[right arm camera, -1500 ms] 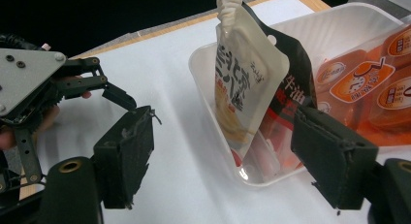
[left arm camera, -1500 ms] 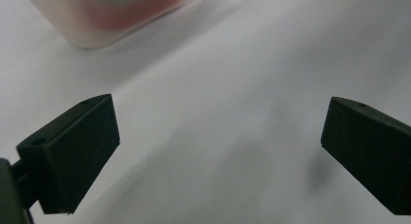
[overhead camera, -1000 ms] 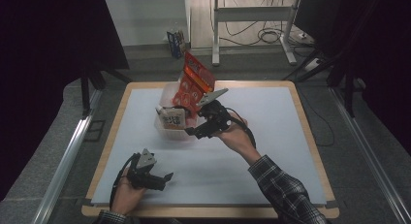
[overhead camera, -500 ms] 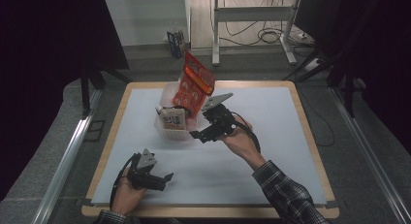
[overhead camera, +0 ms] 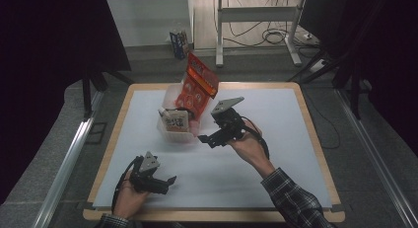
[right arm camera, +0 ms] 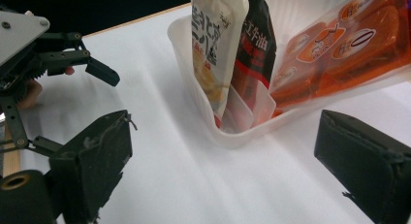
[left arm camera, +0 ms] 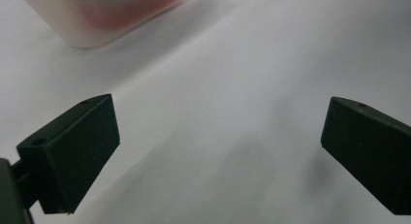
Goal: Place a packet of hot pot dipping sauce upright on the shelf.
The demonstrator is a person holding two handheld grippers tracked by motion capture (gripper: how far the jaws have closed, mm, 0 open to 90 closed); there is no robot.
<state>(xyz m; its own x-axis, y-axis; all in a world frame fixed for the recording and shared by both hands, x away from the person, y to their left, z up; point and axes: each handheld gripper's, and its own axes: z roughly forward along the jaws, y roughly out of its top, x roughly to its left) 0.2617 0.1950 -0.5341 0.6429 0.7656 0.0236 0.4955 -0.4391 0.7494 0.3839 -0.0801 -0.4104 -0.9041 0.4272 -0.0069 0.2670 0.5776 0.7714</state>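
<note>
Wood-edged desk (overhead camera: 315,139) with white top, on grey carpet floor (overhead camera: 59,139). Black curtains (overhead camera: 49,35) left and right, dim overall. Pale wall panel (overhead camera: 143,20) behind, brighter wooden floor strip (overhead camera: 202,20) beside it. White metal frame legs (overhead camera: 219,35) at back, loose cables (overhead camera: 273,38) on floor. Aluminium rail (overhead camera: 64,164) along left edge. Small blue box (overhead camera: 179,42) near wall.

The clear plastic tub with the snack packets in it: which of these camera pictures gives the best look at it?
The right gripper view: the clear plastic tub sits close up, with the white pouch, the black packet and the orange bag standing inside. The high view shows the whole tub, small and far. The left gripper view catches one blurred corner.
</note>
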